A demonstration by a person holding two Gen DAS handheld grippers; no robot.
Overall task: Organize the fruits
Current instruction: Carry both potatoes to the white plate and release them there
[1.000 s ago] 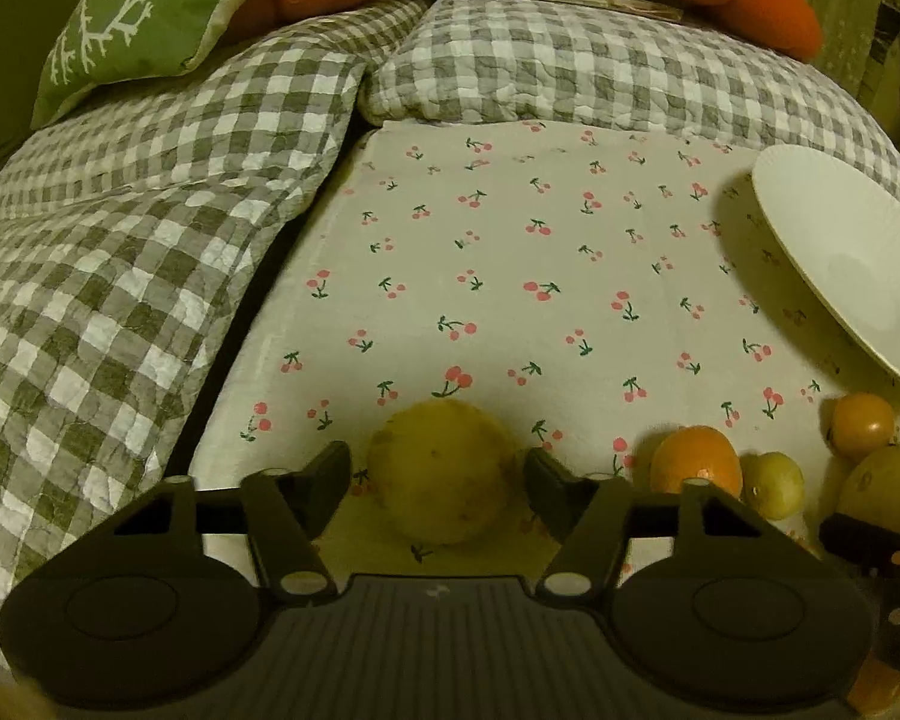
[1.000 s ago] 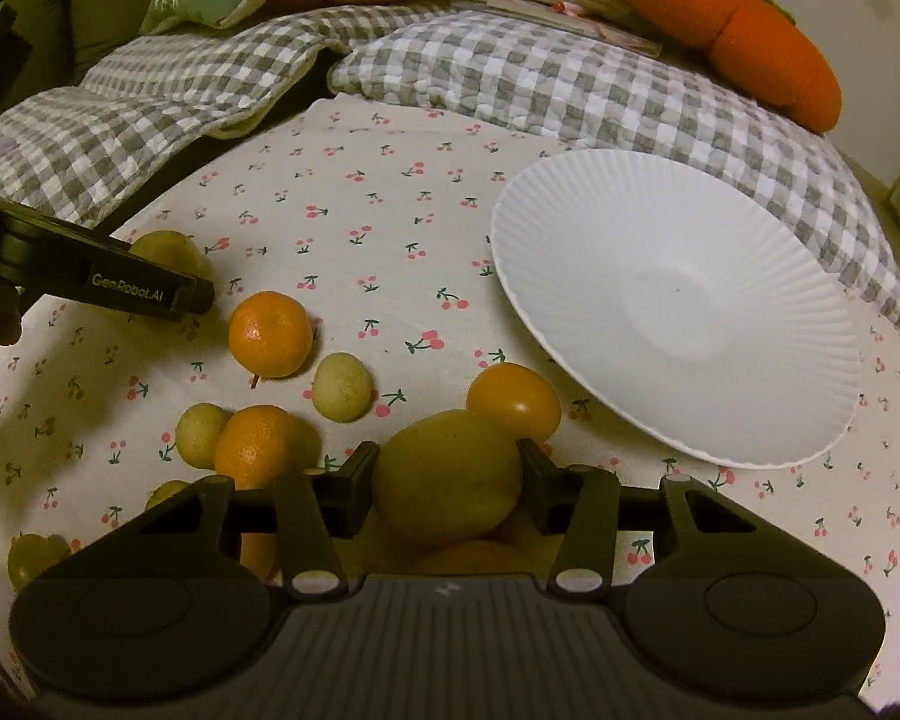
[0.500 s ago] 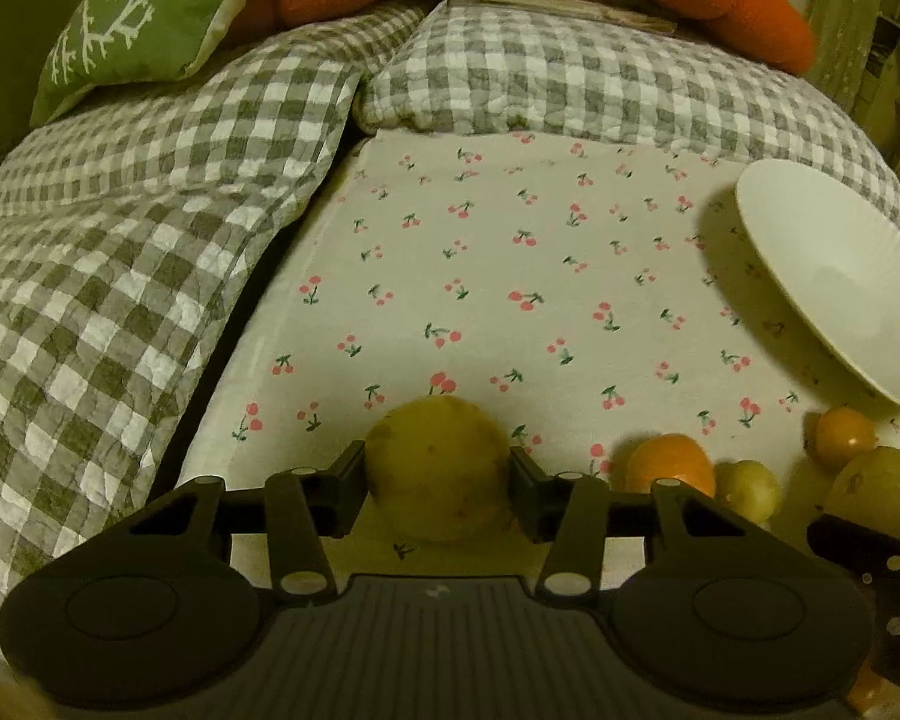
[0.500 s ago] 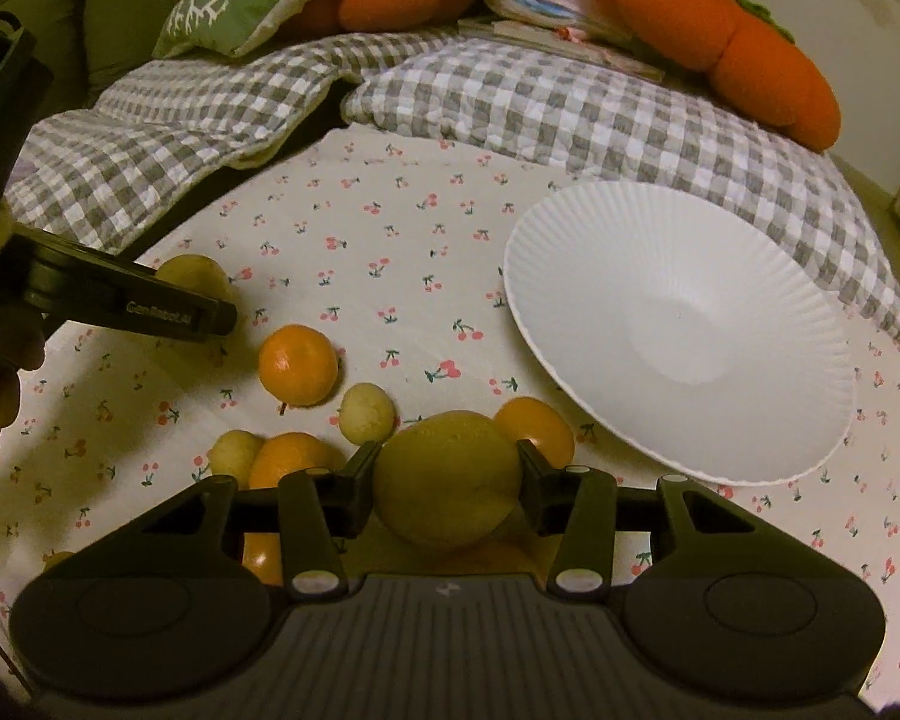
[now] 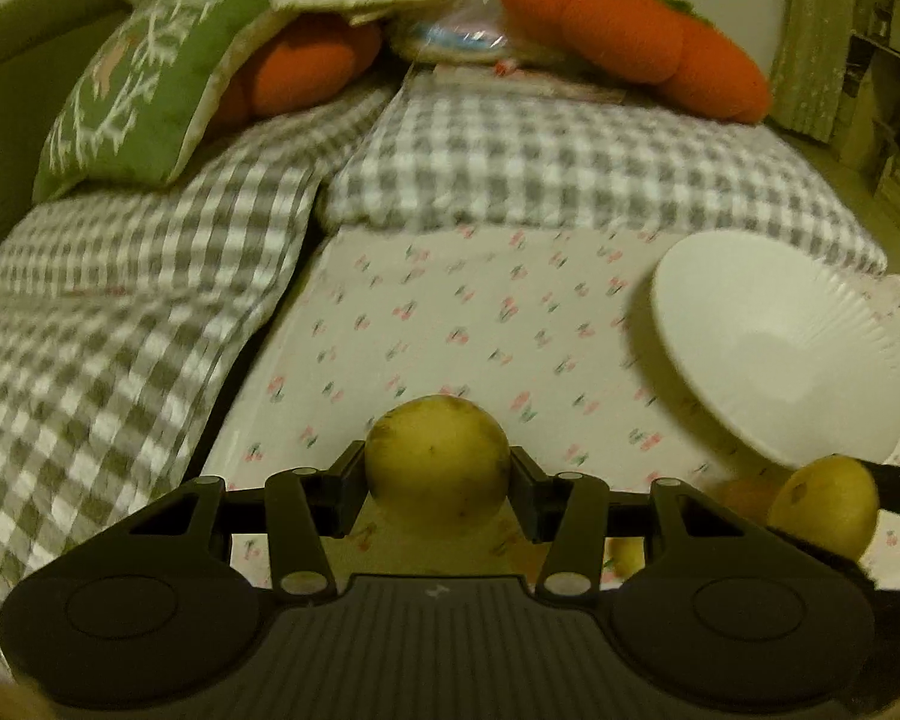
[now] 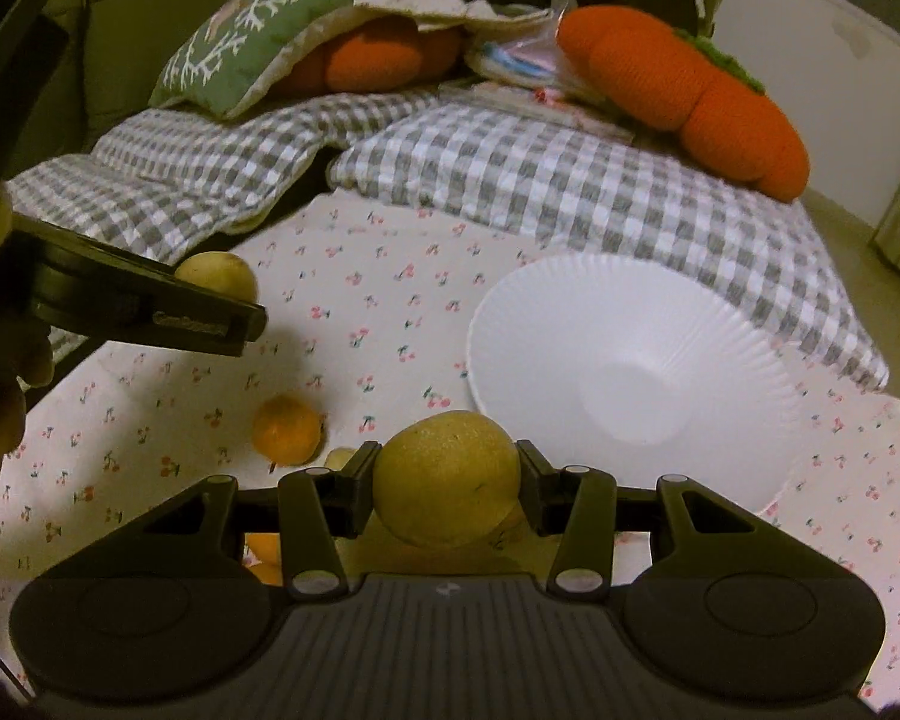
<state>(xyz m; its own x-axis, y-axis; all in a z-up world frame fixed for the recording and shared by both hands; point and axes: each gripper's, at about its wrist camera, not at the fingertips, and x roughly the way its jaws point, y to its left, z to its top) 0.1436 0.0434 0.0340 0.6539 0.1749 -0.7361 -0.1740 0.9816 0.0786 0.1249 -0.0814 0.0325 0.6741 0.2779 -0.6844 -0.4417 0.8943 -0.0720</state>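
Observation:
My left gripper (image 5: 438, 480) is shut on a round yellow fruit (image 5: 437, 462), held above the cherry-print cloth (image 5: 450, 324). My right gripper (image 6: 447, 486) is shut on a yellow pear-shaped fruit (image 6: 447, 477), also lifted off the cloth. A white ribbed plate (image 6: 630, 360) lies tilted ahead and to the right of both grippers. In the right wrist view the left gripper (image 6: 234, 312) shows at the left with its yellow fruit (image 6: 216, 276). An orange (image 6: 287, 429) rests on the cloth, with more small fruits partly hidden behind the right gripper. The left wrist view shows the right gripper's fruit (image 5: 825, 504) at lower right.
Grey checked cushions (image 5: 570, 162) border the cloth at the back and left. Behind them lie a green patterned pillow (image 5: 144, 96) and orange carrot-shaped plush toys (image 6: 684, 90). A person's hand (image 6: 0, 390) holds the left gripper at the left edge.
The left gripper closed on the round yellow fruit and lifted it. The right gripper rose with its yellow fruit. The plate now shows nearer the middle in both views.

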